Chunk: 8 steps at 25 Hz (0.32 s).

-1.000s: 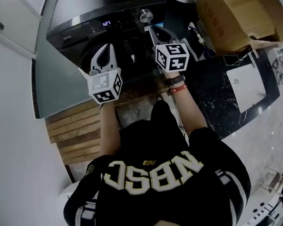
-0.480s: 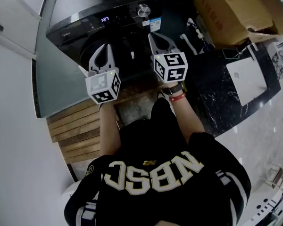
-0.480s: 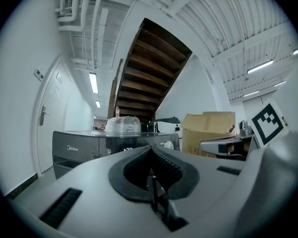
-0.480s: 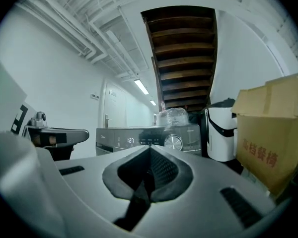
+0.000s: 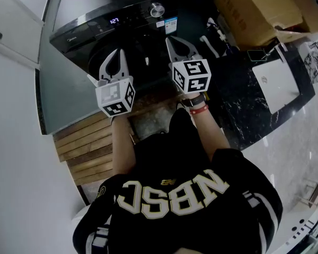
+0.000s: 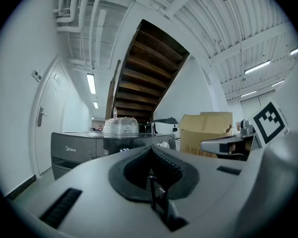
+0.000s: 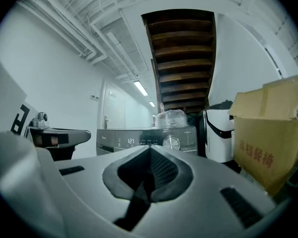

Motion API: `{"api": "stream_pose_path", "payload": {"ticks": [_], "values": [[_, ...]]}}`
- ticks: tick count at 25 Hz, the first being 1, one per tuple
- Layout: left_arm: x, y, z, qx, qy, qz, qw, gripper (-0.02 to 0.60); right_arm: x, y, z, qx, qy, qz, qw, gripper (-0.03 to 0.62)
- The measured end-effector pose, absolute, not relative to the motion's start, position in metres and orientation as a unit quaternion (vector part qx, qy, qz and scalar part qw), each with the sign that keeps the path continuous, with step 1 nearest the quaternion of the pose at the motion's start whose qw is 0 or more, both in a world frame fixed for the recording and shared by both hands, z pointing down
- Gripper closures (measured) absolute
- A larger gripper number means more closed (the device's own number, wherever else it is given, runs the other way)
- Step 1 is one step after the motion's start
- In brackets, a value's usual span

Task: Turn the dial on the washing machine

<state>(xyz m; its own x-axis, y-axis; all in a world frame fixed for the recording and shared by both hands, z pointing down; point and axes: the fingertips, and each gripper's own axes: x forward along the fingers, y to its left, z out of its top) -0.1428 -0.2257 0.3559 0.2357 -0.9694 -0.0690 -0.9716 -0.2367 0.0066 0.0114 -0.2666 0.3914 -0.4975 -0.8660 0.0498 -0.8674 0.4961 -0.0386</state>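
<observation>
The dark washing machine (image 5: 95, 15) stands ahead of me, its lit display (image 5: 114, 20) left of the round silver dial (image 5: 157, 9). The dial (image 7: 172, 143) also shows in the right gripper view, beyond my jaws. My right gripper (image 5: 174, 42) is shut and holds nothing; it hangs in the air a short way in front of the machine's front, below the dial. My left gripper (image 5: 114, 55) is shut and holds nothing too, level with the right one and in front of the door. In the left gripper view the machine (image 6: 77, 150) lies ahead past the closed jaws.
A large cardboard box (image 5: 259, 9) sits to the right of the machine on a dark marbled floor (image 5: 238, 110). A white appliance (image 7: 219, 133) stands between them. A wooden slatted board (image 5: 85, 147) lies at lower left. A wrapped bundle (image 7: 170, 118) rests on the machine's top.
Both grippers have drawn back from the machine's panel, and the right one's tips have left the dial. The right jaws have closed.
</observation>
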Motion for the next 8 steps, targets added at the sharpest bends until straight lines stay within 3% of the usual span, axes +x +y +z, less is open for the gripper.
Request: {"api": "stream_pose_path", "payload": {"ticks": [8], "values": [[-0.1344,-0.2302,0.3557,-0.787,0.615,0.031,0.019,0.568,0.0213,-0.2689,0.3905,0.508,-0.861,0.024,0.012,0.586]]}}
